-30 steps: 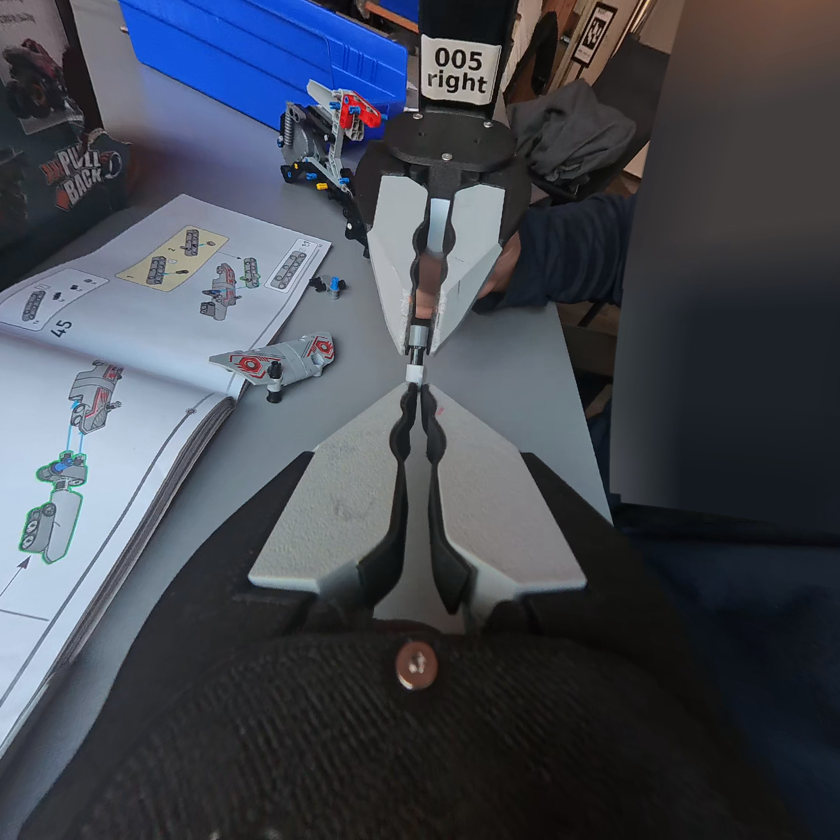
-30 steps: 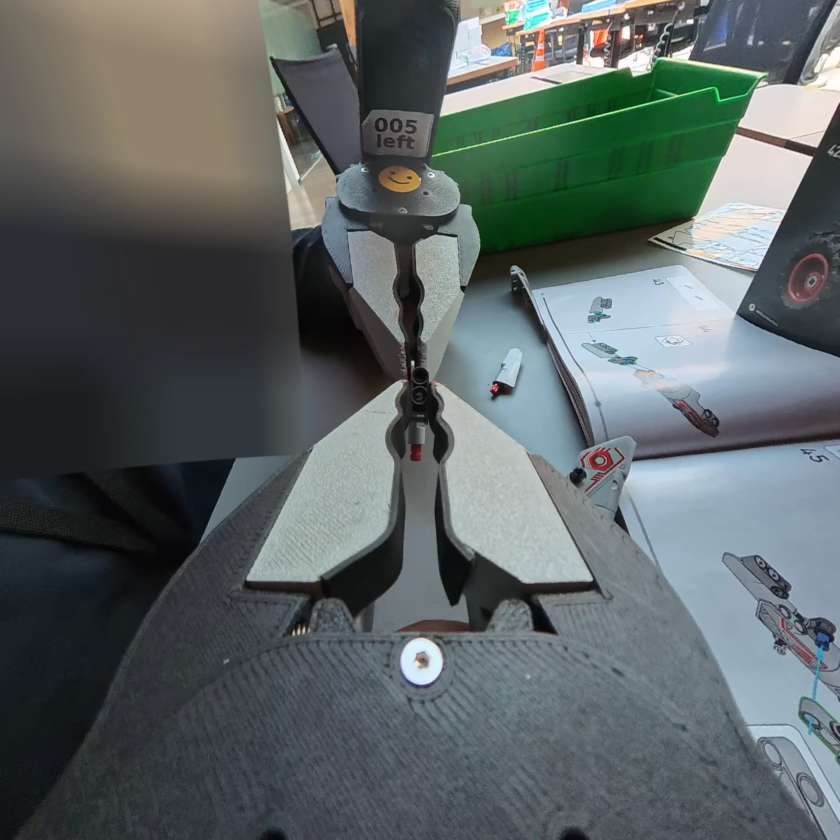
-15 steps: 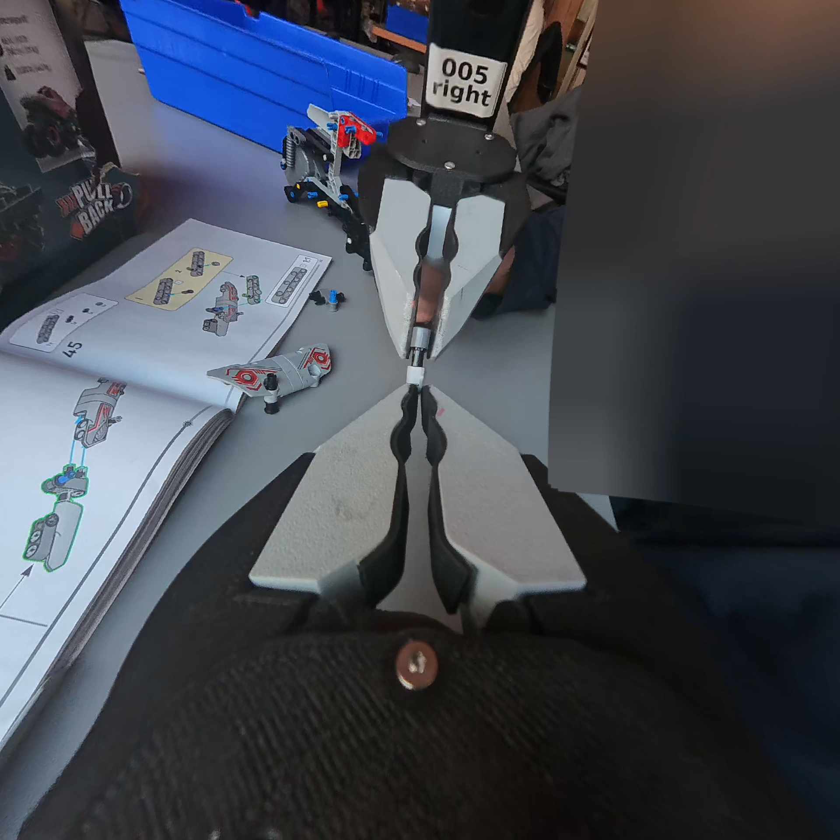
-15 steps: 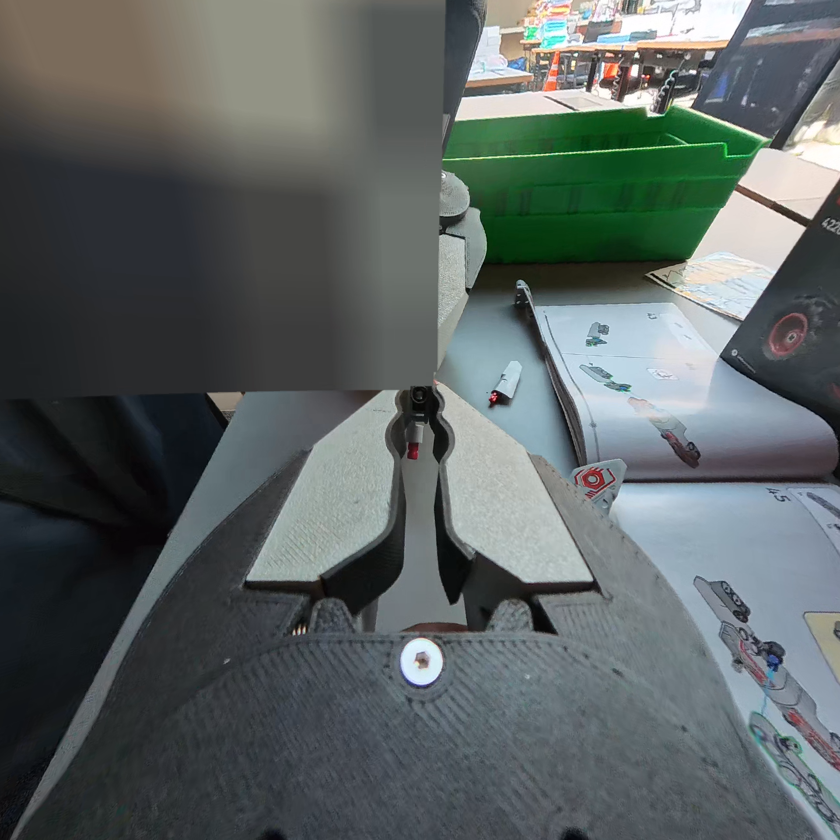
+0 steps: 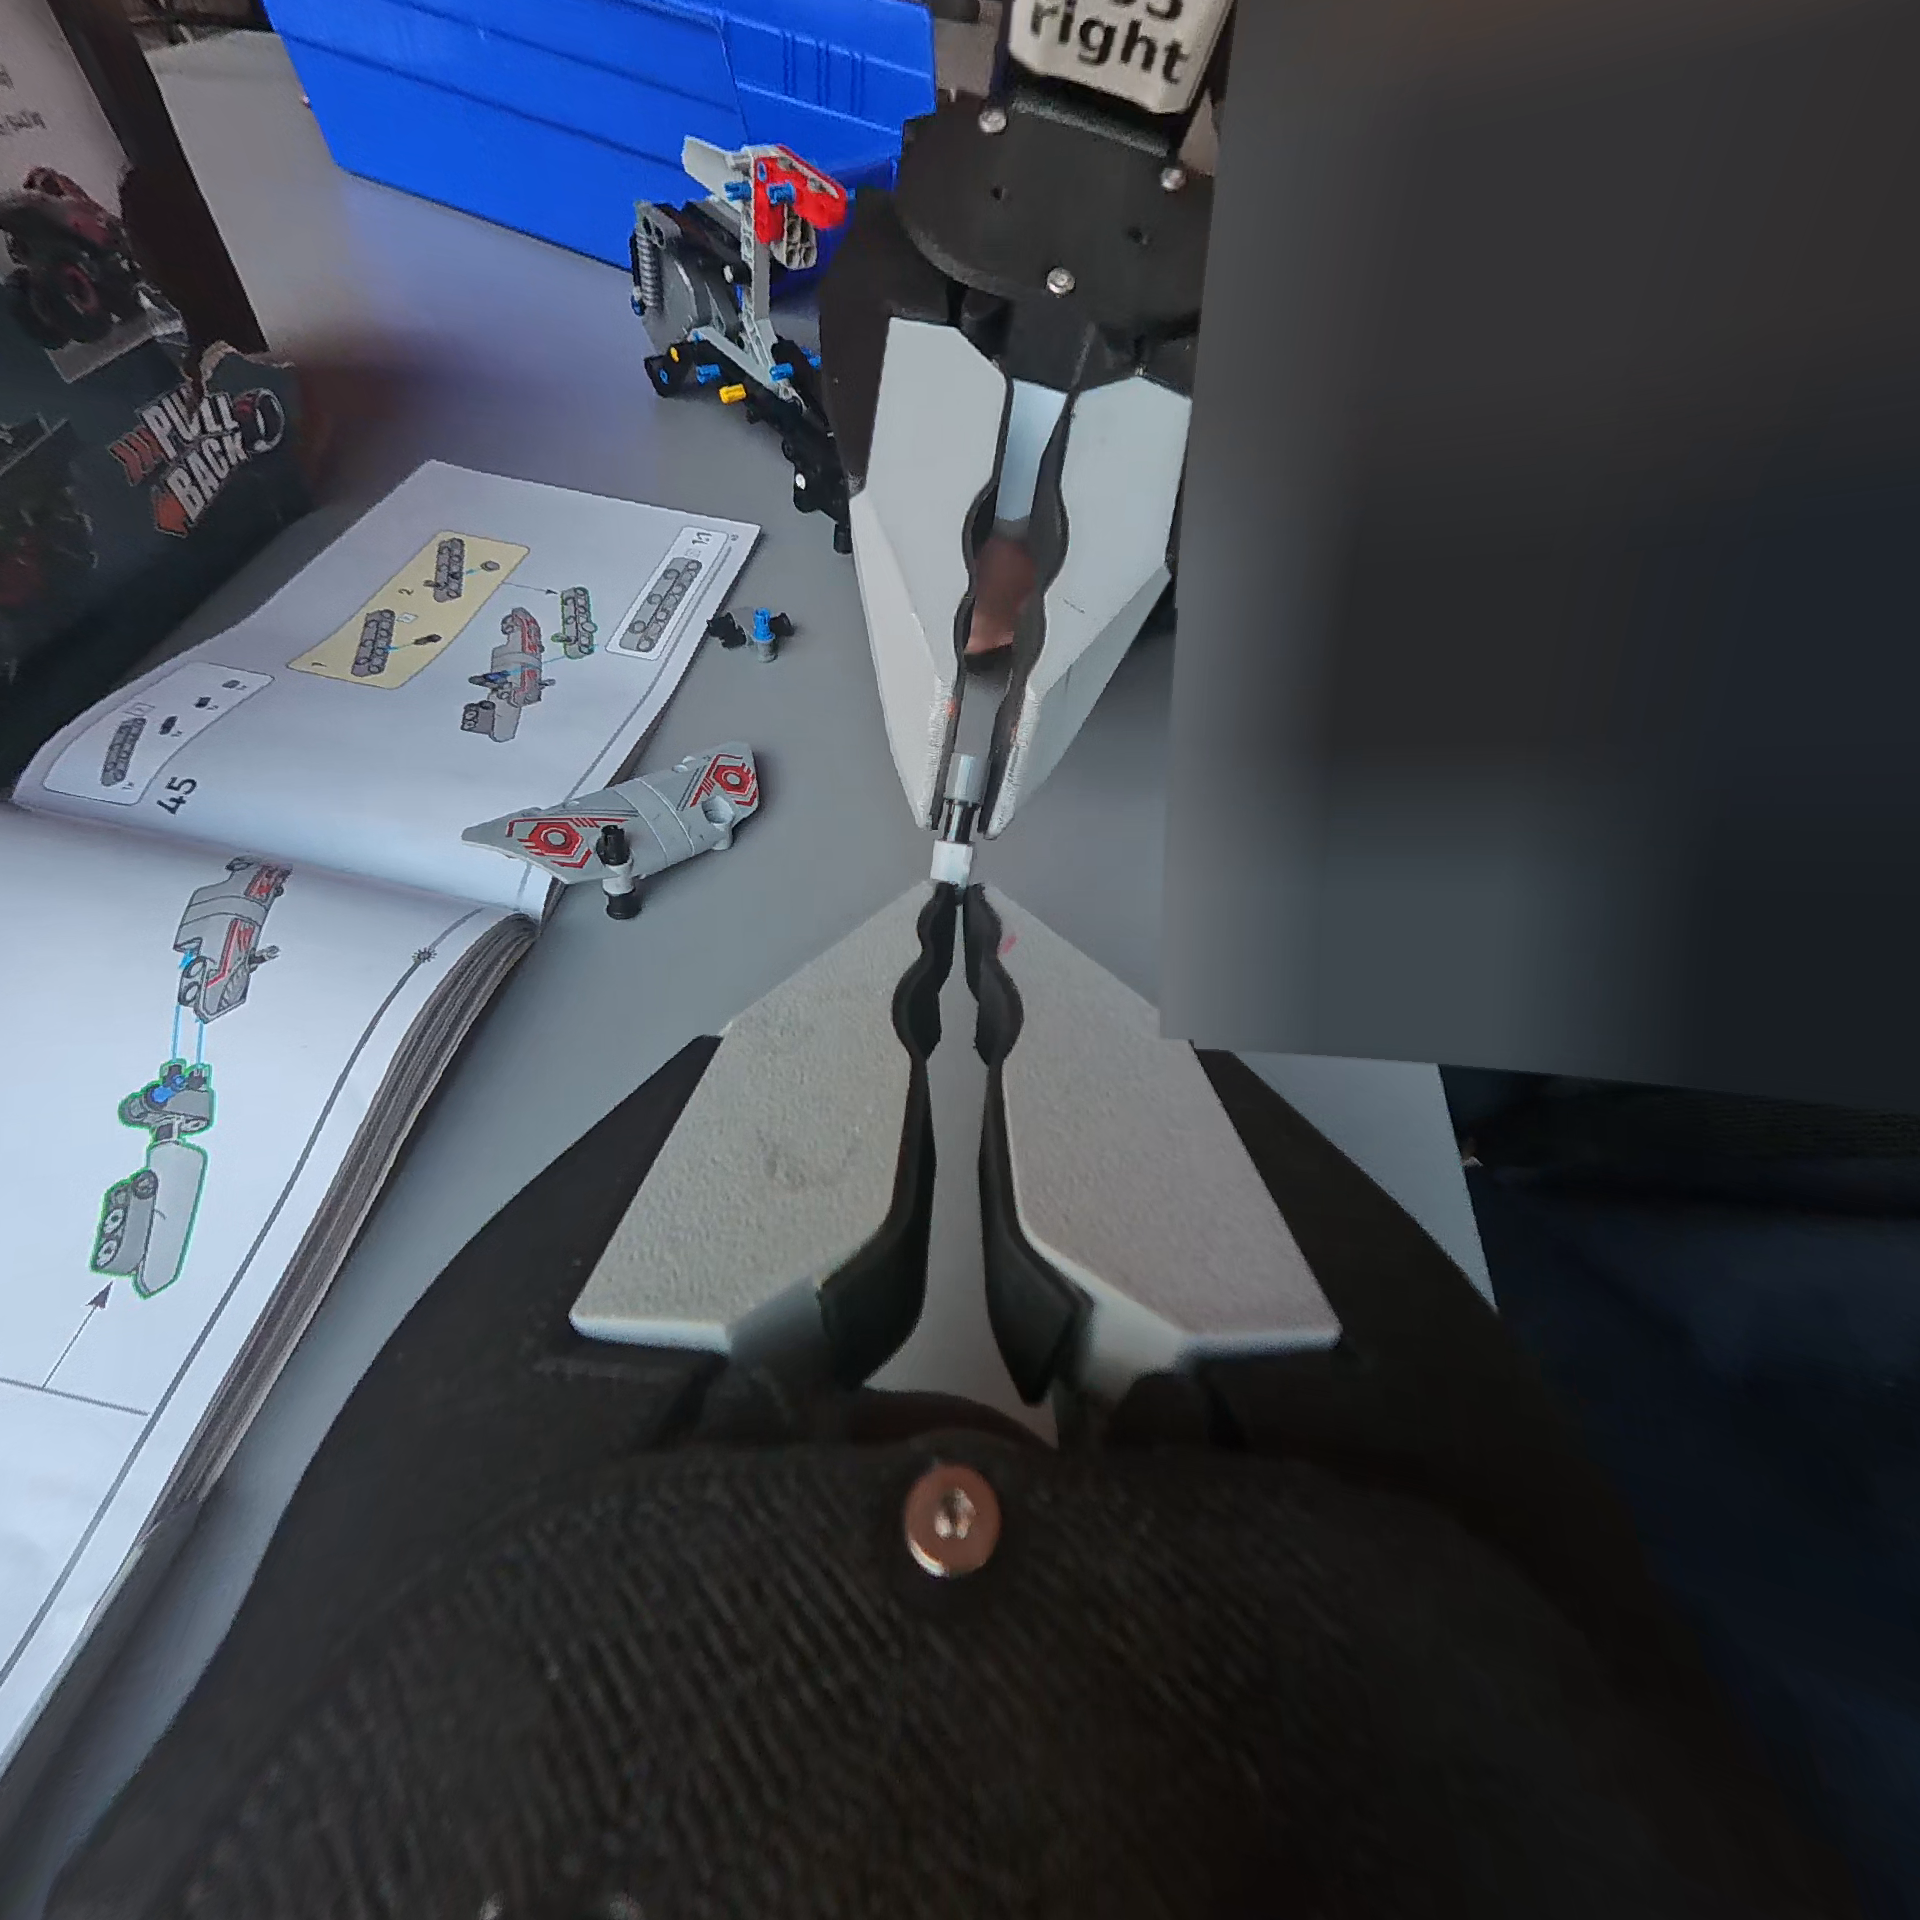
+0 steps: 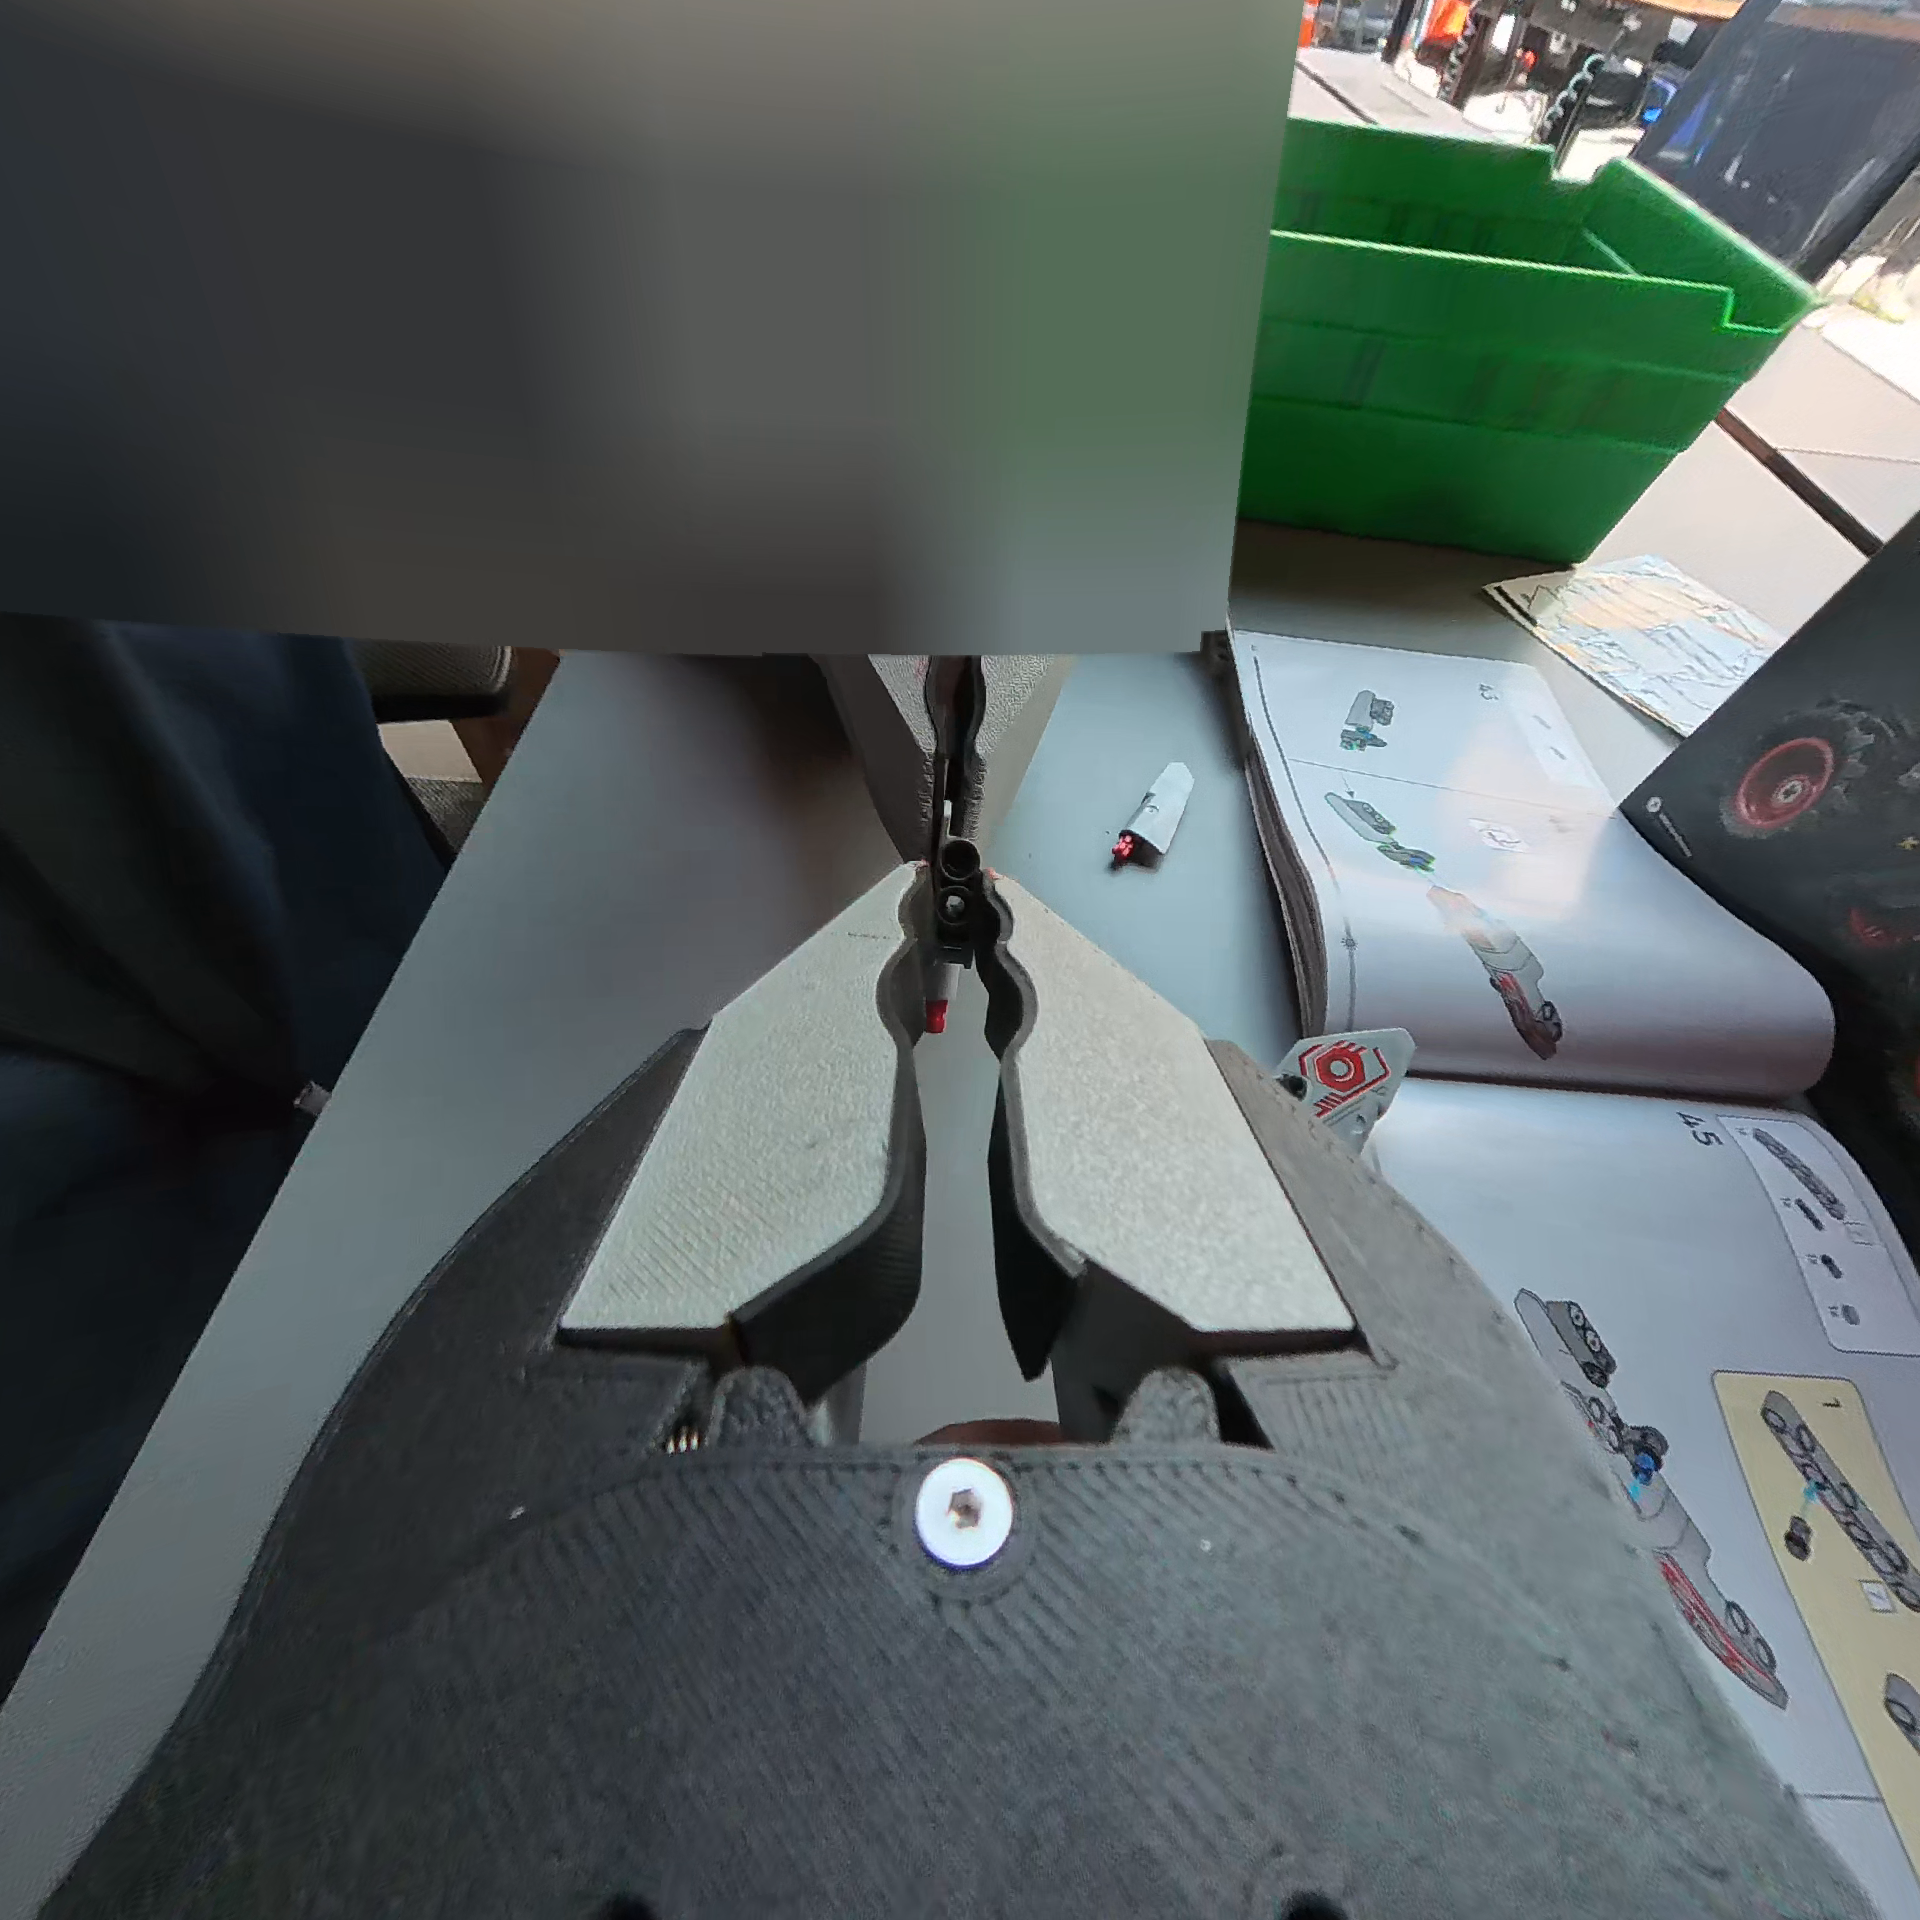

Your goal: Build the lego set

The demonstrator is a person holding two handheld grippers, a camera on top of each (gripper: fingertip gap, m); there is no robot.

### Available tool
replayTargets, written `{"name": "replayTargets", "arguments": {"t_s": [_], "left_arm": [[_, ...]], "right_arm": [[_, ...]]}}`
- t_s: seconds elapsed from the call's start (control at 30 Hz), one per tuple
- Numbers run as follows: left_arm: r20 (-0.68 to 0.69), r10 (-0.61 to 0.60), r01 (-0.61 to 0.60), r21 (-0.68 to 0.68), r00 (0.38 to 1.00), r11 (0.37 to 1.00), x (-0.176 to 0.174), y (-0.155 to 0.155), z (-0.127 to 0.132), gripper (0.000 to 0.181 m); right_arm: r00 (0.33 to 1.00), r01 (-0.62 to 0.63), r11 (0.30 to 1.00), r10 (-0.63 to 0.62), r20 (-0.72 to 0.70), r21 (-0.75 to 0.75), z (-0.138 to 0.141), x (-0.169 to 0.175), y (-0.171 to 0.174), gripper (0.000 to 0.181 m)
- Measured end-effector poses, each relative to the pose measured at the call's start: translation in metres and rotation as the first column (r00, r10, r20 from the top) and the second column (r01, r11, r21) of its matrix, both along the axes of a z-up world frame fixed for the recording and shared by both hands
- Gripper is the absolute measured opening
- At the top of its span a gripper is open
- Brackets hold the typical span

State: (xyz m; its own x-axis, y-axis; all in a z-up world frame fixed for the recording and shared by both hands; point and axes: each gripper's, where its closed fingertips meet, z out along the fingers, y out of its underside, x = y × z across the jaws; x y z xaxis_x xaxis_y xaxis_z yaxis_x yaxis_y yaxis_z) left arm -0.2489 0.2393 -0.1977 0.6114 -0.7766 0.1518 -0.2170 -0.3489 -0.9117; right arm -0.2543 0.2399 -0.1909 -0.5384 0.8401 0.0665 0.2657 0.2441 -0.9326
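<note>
My left gripper (image 5: 951,902) is shut on a small white lego piece (image 5: 953,862) at its tips. My right gripper (image 5: 962,823) faces it tip to tip, shut on a small black connector (image 6: 956,894) with a grey pin and a red end (image 6: 935,1013) between its fingers. The two held pieces meet above the grey table (image 5: 499,343). In the right wrist view my right gripper (image 6: 956,902) is in front, and the left gripper (image 6: 951,758) beyond it is mostly hidden by a blurred patch. A partly built lego vehicle (image 5: 743,301) stands at the back.
An open instruction booklet (image 5: 312,727) lies to the left, with a grey panel with red stickers (image 5: 644,821) and small loose pieces (image 5: 758,629) beside it. A blue bin (image 5: 582,114) and the set's box (image 5: 125,416) stand behind. A green bin (image 6: 1507,343) and a small white piece (image 6: 1153,821) show in the right wrist view.
The two grippers have stayed tip to tip on the small pieces. The right gripper now looks nearer and larger in the left wrist view; both views have shifted slightly.
</note>
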Motion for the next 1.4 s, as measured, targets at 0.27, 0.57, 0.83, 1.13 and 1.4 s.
{"name": "replayTargets", "arguments": {"t_s": [0.27,0.57,0.83,1.13,1.4], "left_arm": [[-0.11,0.033,-0.03,0.032,0.993,0.999,-0.004,0.005,-0.01,0.0],[-0.216,0.011,0.005,0.071,0.976,0.997,-0.001,0.001,-0.018,0.0],[-0.217,0.025,-0.015,0.044,0.976,0.999,-0.004,0.003,-0.021,0.0],[-0.222,0.033,-0.027,0.029,0.974,0.999,-0.006,0.004,-0.023,0.0],[-0.214,-0.018,-0.004,-0.101,0.977,0.995,-0.005,-0.003,-0.036,0.0]], "right_arm": [[0.997,0.02,1.0,-0.019,0.069,-0.017,-0.012,-0.004,0.005,0.005],[0.995,-0.005,0.994,-0.005,0.098,0.108,-0.027,-0.003,-0.001,0.004],[0.994,0.01,0.993,-0.023,0.111,0.119,-0.029,-0.003,0.003,0.004],[0.987,0.028,0.987,-0.052,0.155,0.158,-0.034,0.004,0.014,0.004],[0.919,0.042,0.977,-0.119,0.375,0.209,-0.063,0.012,0.025,0.007]]}}
